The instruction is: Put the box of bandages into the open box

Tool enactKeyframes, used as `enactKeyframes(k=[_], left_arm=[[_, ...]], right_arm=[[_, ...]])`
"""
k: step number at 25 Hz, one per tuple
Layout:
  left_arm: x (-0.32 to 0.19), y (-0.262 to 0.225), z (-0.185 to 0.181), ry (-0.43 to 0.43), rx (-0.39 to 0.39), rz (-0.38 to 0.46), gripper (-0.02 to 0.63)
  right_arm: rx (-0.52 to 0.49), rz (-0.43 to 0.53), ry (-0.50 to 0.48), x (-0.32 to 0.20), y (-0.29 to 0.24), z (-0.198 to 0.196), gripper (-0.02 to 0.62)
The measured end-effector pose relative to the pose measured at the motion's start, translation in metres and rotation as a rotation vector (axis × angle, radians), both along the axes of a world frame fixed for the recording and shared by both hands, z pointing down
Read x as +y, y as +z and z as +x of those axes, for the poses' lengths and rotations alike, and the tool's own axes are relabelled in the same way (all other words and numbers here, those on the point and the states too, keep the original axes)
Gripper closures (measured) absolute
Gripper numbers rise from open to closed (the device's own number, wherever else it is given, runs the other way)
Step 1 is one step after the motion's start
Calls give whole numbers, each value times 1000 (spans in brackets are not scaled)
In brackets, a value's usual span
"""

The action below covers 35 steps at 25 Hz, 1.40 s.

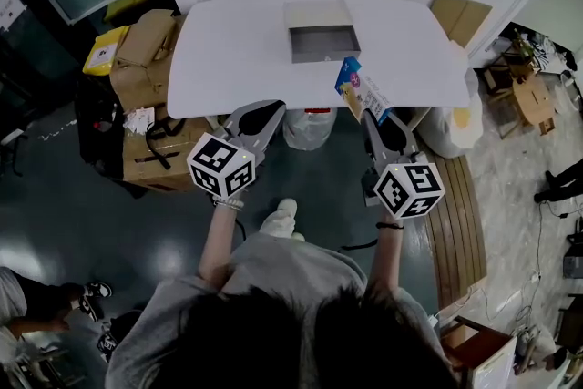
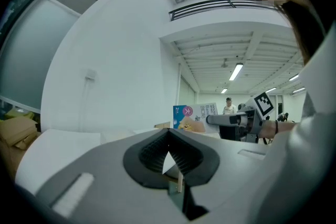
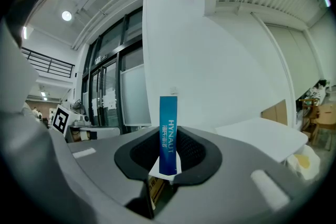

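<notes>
Right claw (image 3: 168, 161) gripping box of bandages (image 3: 168, 131), short of open box (image 1: 324, 42)

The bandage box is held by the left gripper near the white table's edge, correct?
No: the right gripper holds the bandage box near the white table's edge; the right gripper view shows it between its fingers.

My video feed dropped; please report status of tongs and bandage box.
Left tongs shut, empty. Right tongs shut on box of bandages, over table near edge. Open box ahead, nothing between.
</notes>
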State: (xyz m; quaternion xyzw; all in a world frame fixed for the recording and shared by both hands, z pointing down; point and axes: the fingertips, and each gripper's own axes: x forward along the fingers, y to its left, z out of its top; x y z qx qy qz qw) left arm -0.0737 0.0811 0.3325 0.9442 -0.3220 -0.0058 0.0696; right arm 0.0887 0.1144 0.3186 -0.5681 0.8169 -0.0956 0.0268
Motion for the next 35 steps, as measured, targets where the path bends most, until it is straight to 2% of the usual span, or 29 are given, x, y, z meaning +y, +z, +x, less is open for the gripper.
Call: enactKeyframes(k=[22, 35], left_arm=[[-119, 9, 29, 90, 27, -9, 612], [-153, 22, 34, 107, 22, -39, 612]], right_arm=[[-4, -22, 73, -106, 15, 18, 509], [-10, -51, 94, -141, 27, 22, 509]])
